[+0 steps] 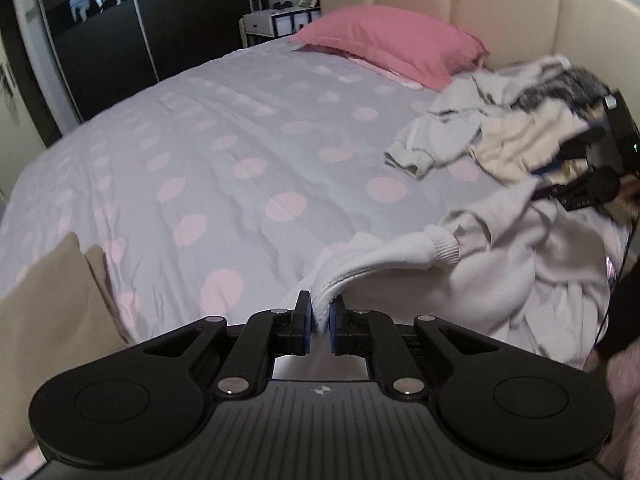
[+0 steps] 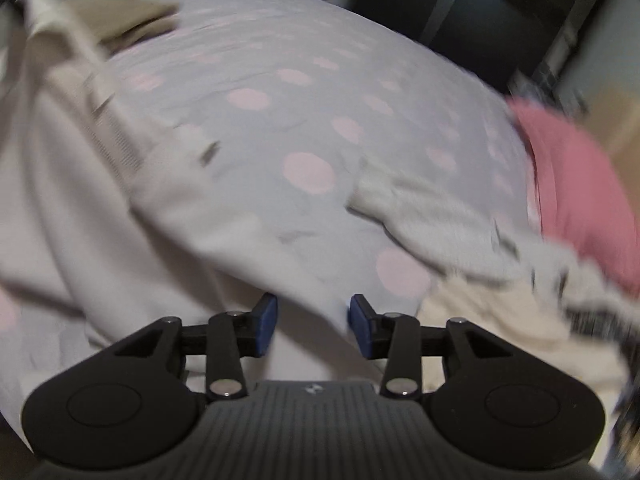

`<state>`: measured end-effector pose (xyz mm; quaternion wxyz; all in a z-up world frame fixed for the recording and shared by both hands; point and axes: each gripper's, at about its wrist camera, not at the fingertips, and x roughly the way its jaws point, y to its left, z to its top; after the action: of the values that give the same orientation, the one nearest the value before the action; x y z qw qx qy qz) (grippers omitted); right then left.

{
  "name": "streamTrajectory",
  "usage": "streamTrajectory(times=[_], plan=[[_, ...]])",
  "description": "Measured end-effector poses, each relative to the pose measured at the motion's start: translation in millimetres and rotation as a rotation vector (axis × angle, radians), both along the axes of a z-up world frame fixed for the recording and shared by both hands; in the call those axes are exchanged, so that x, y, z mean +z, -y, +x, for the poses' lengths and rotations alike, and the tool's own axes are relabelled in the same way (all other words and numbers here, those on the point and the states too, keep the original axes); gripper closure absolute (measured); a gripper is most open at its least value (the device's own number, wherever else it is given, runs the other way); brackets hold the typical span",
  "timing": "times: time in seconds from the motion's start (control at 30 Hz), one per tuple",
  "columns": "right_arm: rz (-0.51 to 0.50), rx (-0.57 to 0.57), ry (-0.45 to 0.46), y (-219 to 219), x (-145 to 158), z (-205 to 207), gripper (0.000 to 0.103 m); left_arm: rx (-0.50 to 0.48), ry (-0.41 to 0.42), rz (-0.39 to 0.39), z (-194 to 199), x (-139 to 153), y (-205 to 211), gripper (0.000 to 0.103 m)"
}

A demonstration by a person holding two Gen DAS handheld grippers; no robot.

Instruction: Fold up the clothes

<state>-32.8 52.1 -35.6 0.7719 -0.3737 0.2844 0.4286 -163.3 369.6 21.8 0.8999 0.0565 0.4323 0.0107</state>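
Left gripper (image 1: 319, 317) has its jaws clamped on the white sweater (image 1: 400, 260); right gripper (image 2: 312, 322) has its jaws apart, gripping nothing. One-sided hold could let the sweater bunch on the bed (image 1: 240, 140).

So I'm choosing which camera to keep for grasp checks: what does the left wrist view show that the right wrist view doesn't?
Left wrist only: the left gripper shut on a fold of the pale pink sweater, the right gripper seen from outside over the clothes pile, and the padded headboard.

Right wrist only: the right gripper's own fingers standing apart, sweater cloth between them but not pinched.

Both: the polka-dot duvet, the pink pillow and the dark wardrobe.
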Motion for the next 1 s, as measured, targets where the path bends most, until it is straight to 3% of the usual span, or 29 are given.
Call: streamTrajectory(times=[0.2,0.4,0.53,0.7,0.87,1.0], plan=[[-0.121,0.232,0.188,-11.2,-18.4,-32.1,0.059,0.031,-0.013,0.007,-26.9,-6.8,9.2,0.097],[-0.105,0.350,0.287,-20.1,-20.8,-46.0,0.062,0.069,-0.004,-0.011,-44.2,-11.6,8.2,0.097],[0.041,0.220,0.199,-27.4,1.1,-27.8,0.062,0.095,-0.001,-0.021,-47.0,-19.9,6.0,0.097],[0.059,0.124,0.191,-31.1,4.8,-12.0,0.062,0.137,-0.027,-0.028,-42.4,-35.4,-1.6,0.097],[0.042,0.236,0.188,-29.0,-3.3,-28.9,0.063,0.150,-0.058,-0.020,-36.0,-45.1,-4.8,0.097],[-0.054,0.379,0.304,-34.0,-23.2,-54.6,0.063,0.160,-0.064,-0.020,-33.7,-48.2,-6.1,0.097]])
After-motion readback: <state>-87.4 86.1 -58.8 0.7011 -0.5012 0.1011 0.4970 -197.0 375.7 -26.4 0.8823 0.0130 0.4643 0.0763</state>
